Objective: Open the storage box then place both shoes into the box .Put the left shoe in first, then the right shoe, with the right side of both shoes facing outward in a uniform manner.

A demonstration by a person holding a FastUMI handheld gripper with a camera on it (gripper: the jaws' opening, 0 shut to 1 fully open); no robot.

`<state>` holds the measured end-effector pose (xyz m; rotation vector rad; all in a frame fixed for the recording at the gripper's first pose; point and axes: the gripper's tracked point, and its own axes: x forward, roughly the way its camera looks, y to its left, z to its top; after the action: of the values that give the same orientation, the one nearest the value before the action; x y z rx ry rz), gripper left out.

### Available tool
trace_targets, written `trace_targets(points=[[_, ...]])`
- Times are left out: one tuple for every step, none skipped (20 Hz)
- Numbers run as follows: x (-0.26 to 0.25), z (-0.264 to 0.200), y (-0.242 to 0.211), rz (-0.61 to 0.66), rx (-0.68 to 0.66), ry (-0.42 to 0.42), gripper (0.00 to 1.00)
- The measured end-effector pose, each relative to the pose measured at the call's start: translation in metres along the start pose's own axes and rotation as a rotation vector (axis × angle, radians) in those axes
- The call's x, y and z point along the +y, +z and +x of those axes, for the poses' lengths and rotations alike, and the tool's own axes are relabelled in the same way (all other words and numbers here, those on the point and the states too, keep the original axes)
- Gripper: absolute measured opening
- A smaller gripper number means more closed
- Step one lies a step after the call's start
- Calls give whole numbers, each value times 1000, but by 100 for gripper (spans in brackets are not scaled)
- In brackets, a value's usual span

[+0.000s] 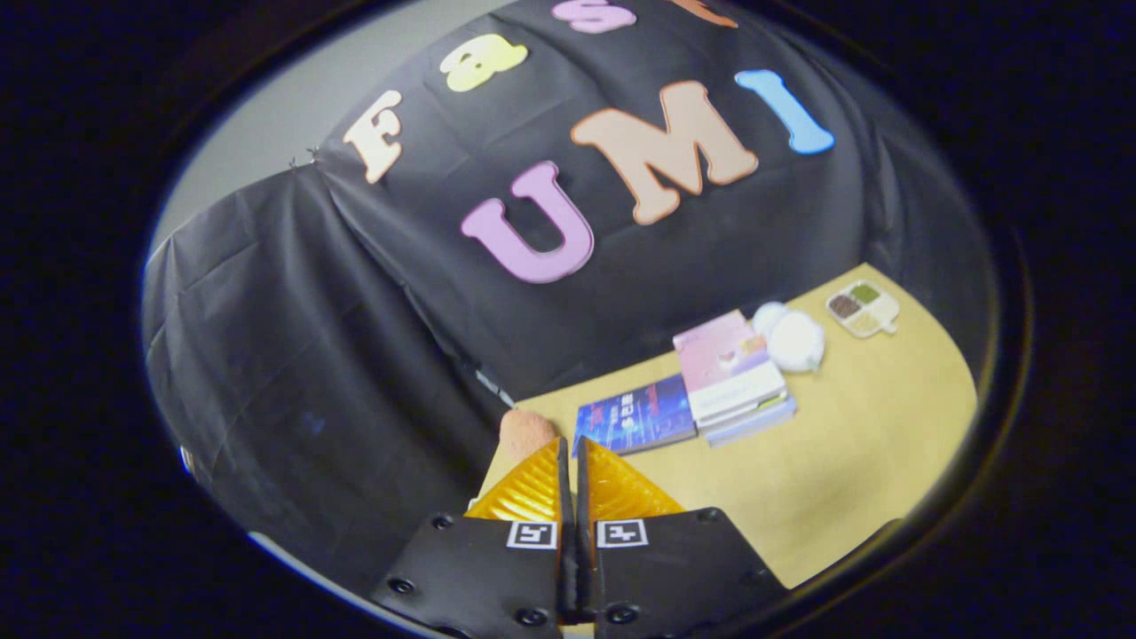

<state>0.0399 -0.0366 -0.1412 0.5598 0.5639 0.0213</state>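
Fingers (571, 461) closed, pressed together with no gap, nothing between them. Gripper held tilted, so the surface (852, 461) runs at a slant in its camera. My reading: it is being carried, not yet aimed at anything.

Task items: no box and no shoe can be made out. I cannot say where they lie relative to the fingers. The gripper probably has to turn before the box can be found.

What lies ahead of the fingers:
- Pink rounded object (527, 433) just beyond the tips at 11 o'clock, at the near edge of the surface. Fuzzy texture; identity unclear.
- Blue book (635, 415) lying flat, just beyond the tips at 1 o'clock.
- Book stack (732, 373) touching or just beside the blue book, further out at 2 o'clock; pink cover on top.
- White rounded object (792, 339) beside the far end of the stack. Cannot tell what it is.
- Small divided tray (863, 309), well out at 2 o'clock, by the far corner; darker contents in its compartments.

These sit along the back, close to the black cloth wall (355, 355), likely as clutter kept out of the working area.

Progress: judged at the start; opening the box is not yet done.
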Motion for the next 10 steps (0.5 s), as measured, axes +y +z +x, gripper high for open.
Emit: trace_targets(points=[[0, -10, 18, -35, -45, -15, 2], [2, -21, 35, -75, -90, -27, 2], [4, -32, 52, -115, -136, -45, 2], [6, -40, 66, -153, -179, -60, 2], [11, -49, 81, -187, -217, -73, 2], [18, -59, 93, -211, -250, -79, 2], [22, -69, 103, -231, -283, -79, 2], [31, -79, 114, -251, -311, -81, 2], [36, -88, 123, -275, -336, -83, 2], [39, -94, 133, -296, -360, -89, 2]])
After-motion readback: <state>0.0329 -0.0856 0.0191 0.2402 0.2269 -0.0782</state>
